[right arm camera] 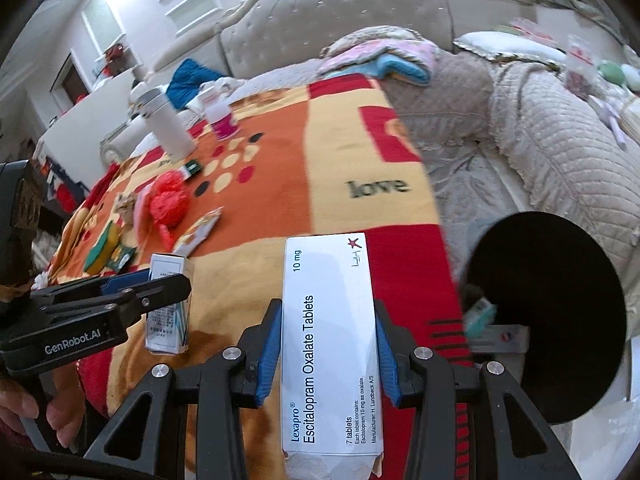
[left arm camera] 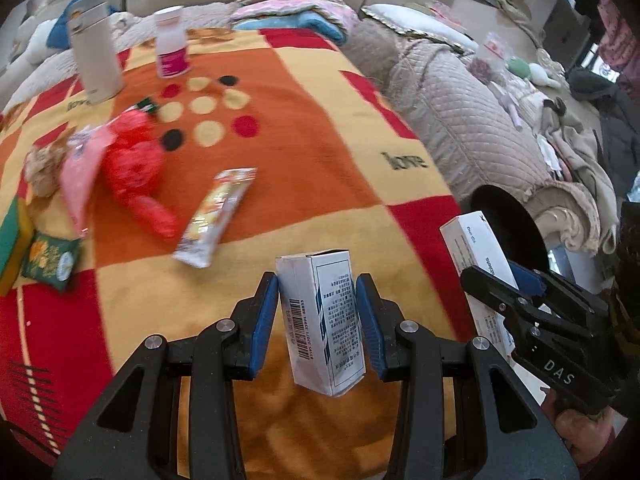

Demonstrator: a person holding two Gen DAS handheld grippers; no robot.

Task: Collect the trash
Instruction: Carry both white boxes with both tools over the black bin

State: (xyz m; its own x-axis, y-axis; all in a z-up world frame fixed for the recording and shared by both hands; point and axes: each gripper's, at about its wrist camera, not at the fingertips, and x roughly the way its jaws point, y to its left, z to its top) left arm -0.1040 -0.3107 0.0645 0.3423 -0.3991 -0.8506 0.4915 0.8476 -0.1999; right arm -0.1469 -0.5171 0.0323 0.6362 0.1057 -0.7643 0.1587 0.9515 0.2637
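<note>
My left gripper (left arm camera: 317, 322) is shut on a small white medicine box (left arm camera: 320, 320) with a barcode, held upright above the patterned blanket (left arm camera: 300, 128). The same box (right arm camera: 168, 304) shows at the left of the right wrist view. My right gripper (right arm camera: 329, 350) is shut on a long white tablet box (right arm camera: 330, 344); that box (left arm camera: 476, 256) also shows at the right of the left wrist view. A round black bin (right arm camera: 552, 312) stands just right of the blanket's edge, with a few packets (right arm camera: 484, 320) at its opening. On the blanket lie a snack wrapper (left arm camera: 216, 216), a red plastic bag (left arm camera: 136, 172) and a pink packet (left arm camera: 80, 176).
A tall white flask (left arm camera: 96, 52) and a white bottle with a pink label (left arm camera: 172, 44) stand at the far end. A green packet (left arm camera: 52, 260) and a green-yellow sponge (left arm camera: 12, 240) lie at the left. A quilted sofa arm (left arm camera: 480, 136) with cushions borders the right.
</note>
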